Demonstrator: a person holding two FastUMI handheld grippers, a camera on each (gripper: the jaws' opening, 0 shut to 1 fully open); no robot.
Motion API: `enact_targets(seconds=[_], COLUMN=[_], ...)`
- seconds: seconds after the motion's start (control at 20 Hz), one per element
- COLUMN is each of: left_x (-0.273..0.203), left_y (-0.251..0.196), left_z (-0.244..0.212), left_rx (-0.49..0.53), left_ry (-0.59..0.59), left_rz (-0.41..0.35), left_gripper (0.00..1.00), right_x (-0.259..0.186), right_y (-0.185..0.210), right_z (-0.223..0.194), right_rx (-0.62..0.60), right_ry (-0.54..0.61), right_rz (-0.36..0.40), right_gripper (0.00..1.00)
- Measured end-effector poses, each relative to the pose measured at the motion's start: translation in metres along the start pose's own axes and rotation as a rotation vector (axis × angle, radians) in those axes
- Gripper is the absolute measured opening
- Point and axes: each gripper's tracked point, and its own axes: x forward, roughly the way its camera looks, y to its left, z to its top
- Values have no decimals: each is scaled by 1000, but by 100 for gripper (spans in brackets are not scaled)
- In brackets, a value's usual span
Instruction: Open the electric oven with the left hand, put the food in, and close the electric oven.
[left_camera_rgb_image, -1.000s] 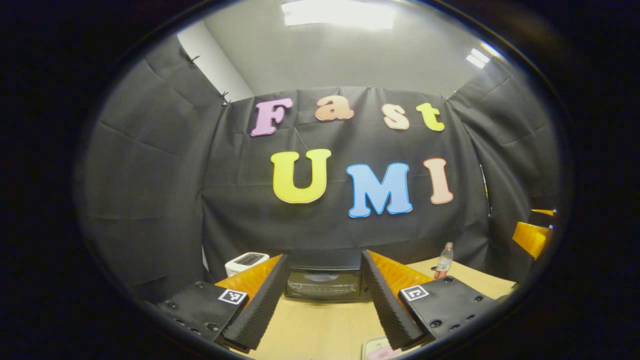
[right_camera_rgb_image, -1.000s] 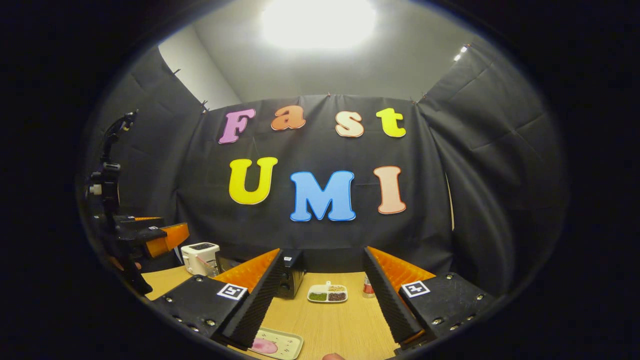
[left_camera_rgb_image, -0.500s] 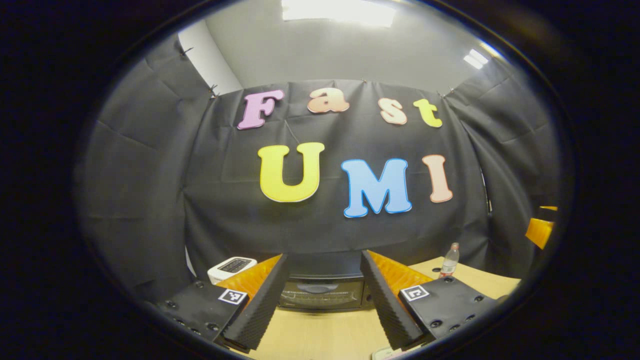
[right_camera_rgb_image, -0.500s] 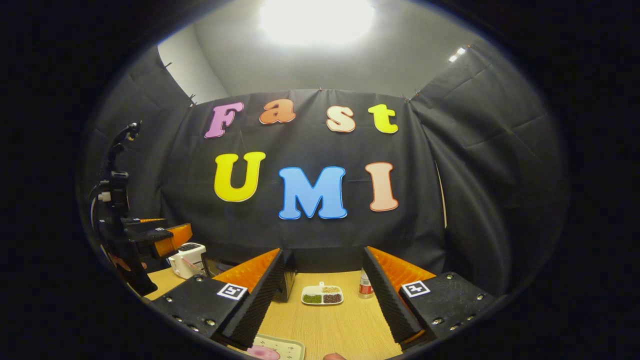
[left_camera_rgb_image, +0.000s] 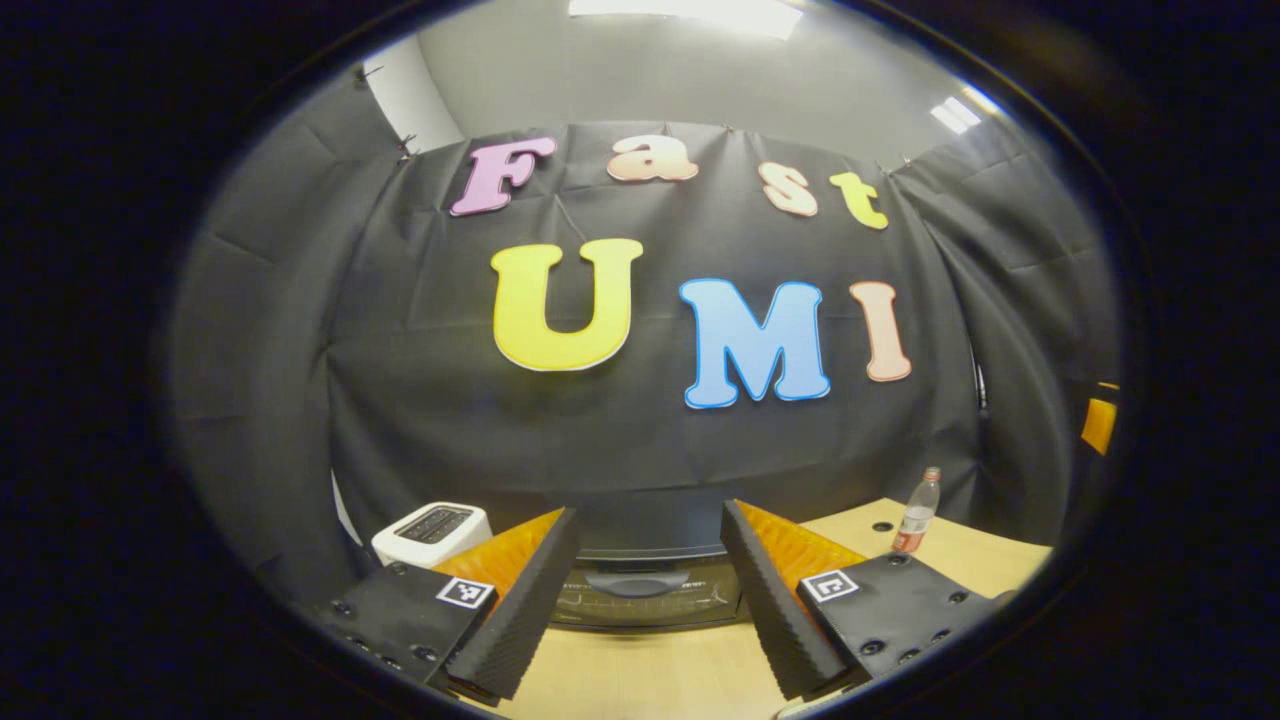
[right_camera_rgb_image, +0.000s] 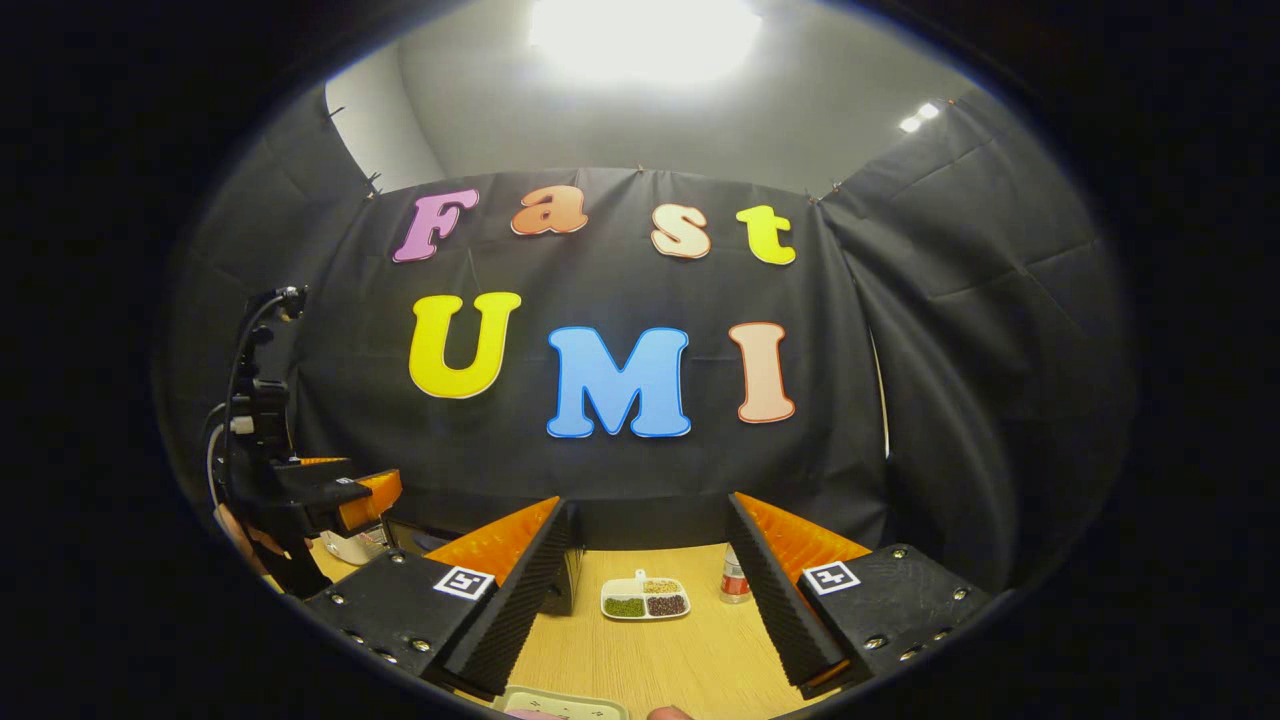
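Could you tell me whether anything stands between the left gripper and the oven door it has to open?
Nothing visible does. The left gripper is open and faces the oven straight on, with bare table between them. The toaster and bottle stand off to the sides.

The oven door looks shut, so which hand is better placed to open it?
Left. The left gripper is open and faces the oven head-on, its door handle between the fingers. The right gripper points at a snack tray.
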Motion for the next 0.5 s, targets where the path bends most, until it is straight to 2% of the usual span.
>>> enact_targets(seconds=[0.05,0.1,0.15,0.25,0.4,0.45,0.5], left_x=[8,15,22,37,58,68,76], left_y=[2,4,5,9,11,12,11], left_z=[-5,-10,-17,-29,-48,-60,-69], left_rx=[-1,-3,-6,-13,-25,-31,-36], left_ry=[9,19,28,47,81,100,115], left_rz=[-6,-10,-14,-20,-24,-25,-27], left_gripper=[100,91,96,91,100,96,96], right_x=[4,9,12,19,28,31,32], right_y=[3,6,8,11,12,11,11], right_z=[-3,-7,-9,-13,-20,-23,-26], right_rx=[-3,-6,-7,-10,-24,-27,-30], right_ry=[7,16,21,30,47,55,65], right_rz=[-2,-6,-10,-20,-41,-49,-56], right_gripper=[96,97,97,97,97,97,96])
